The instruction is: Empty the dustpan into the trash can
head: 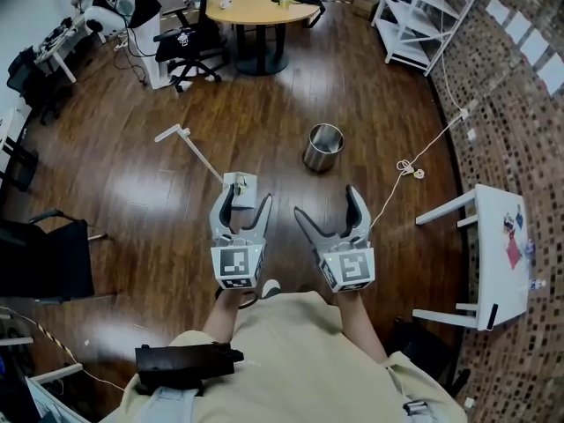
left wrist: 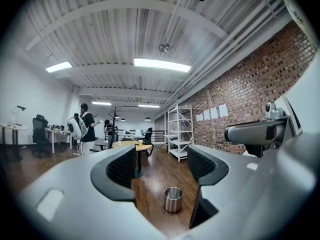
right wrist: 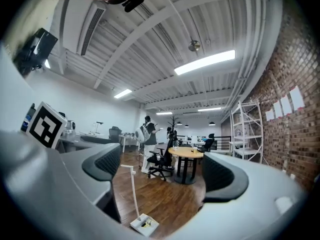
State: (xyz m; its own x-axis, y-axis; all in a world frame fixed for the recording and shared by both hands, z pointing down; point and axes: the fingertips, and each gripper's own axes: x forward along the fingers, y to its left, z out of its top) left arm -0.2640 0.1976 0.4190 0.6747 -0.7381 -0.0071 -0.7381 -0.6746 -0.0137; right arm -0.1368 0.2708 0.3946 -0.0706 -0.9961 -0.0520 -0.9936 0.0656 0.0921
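Note:
A white dustpan (head: pixel 240 188) with a long upright handle stands on the wooden floor, just beyond my left gripper (head: pixel 247 199) in the head view. A shiny metal trash can (head: pixel 323 146) stands further out, to the right of the dustpan. My right gripper (head: pixel 326 203) is held level beside the left one. Both grippers are open with nothing between the fingers. The left gripper view looks past its jaws at the trash can (left wrist: pixel 173 199). In the right gripper view the dustpan (right wrist: pixel 144 224) shows low between the jaws, with some litter in its pan.
A white side table (head: pixel 498 254) stands at the right, and a white cable (head: pixel 410 167) runs across the floor near the brick wall. A round wooden table (head: pixel 257 5), a black office chair (head: pixel 188 47) and white shelving (head: pixel 414 16) stand farther back. Another black chair (head: pixel 44 258) is at the left.

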